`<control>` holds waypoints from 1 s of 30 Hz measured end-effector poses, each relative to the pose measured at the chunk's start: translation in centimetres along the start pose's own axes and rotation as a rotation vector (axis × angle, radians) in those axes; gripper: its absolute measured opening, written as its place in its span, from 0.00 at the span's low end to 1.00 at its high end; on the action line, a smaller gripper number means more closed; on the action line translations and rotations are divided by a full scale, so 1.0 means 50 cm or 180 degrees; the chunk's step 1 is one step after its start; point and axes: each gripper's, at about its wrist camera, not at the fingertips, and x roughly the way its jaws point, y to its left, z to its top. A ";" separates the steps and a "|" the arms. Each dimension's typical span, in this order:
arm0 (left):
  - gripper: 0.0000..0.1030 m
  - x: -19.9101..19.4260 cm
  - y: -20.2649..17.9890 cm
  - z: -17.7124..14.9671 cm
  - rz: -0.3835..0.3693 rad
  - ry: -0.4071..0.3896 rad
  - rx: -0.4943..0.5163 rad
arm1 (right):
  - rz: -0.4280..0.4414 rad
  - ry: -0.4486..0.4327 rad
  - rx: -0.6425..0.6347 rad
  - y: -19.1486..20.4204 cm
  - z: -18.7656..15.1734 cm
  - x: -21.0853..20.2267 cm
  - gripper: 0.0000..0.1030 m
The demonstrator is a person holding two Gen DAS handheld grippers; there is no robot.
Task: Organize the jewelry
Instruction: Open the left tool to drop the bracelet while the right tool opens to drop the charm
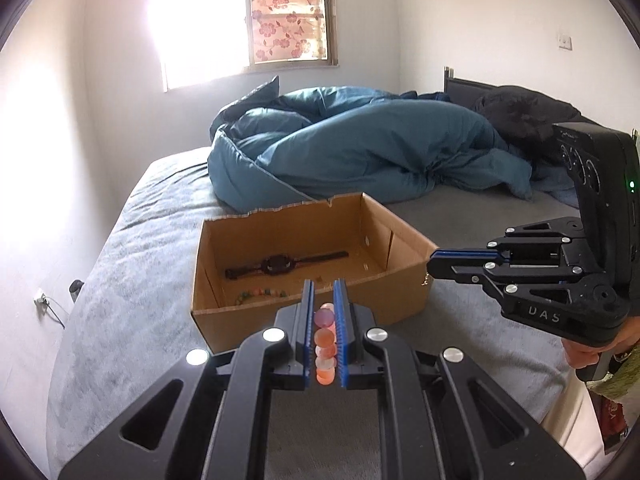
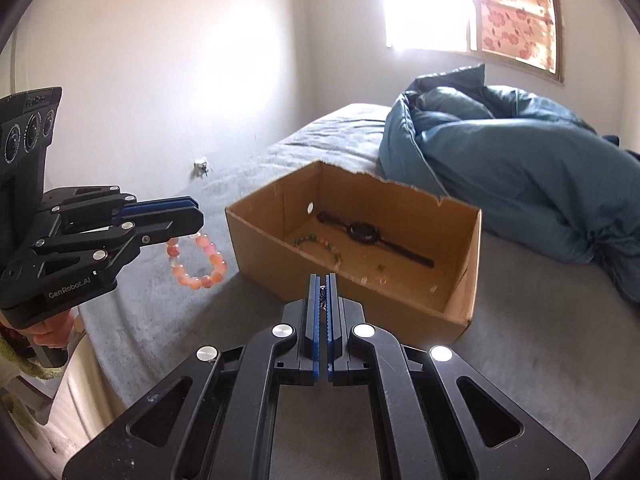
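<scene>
My left gripper (image 1: 323,286) is shut on a bracelet of pink and orange beads (image 1: 324,340). In the right wrist view the bracelet (image 2: 198,264) hangs as a loop under the left gripper (image 2: 196,212), above the bed and left of the box. The open cardboard box (image 1: 408,236) holds a dark wristwatch (image 1: 280,265) and a multicoloured bead bracelet (image 1: 260,295). My right gripper (image 2: 322,280) is shut on a small thin piece of jewelry (image 2: 322,295), which dangles gold-coloured (image 1: 426,280) below the right gripper's tips (image 1: 434,266) near the box's right corner. Small pieces (image 2: 380,270) lie on the box floor.
The box (image 2: 256,236) stands on a grey bed cover (image 1: 120,280). A bunched blue duvet (image 1: 360,152) lies right behind it, with dark clothing (image 1: 520,112) by the headboard. White walls close the left and far sides. A person's hand (image 1: 580,354) holds the right gripper.
</scene>
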 end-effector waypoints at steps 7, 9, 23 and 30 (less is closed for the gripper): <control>0.09 0.013 0.025 0.051 -0.0098 -0.0056 -0.0072 | 0.0044 -0.0065 0.0020 -0.023 0.044 0.007 0.01; 0.09 0.023 0.034 0.068 -0.0139 -0.0051 -0.0100 | 0.0066 -0.0063 0.0036 -0.034 0.056 0.014 0.01; 0.09 0.181 0.076 0.129 -0.0375 0.0274 -0.0309 | 0.0138 0.0138 0.0117 -0.119 0.094 0.107 0.01; 0.09 0.304 0.091 0.121 -0.0464 0.0678 -0.0501 | 0.0242 0.0350 0.0281 -0.176 0.085 0.181 0.01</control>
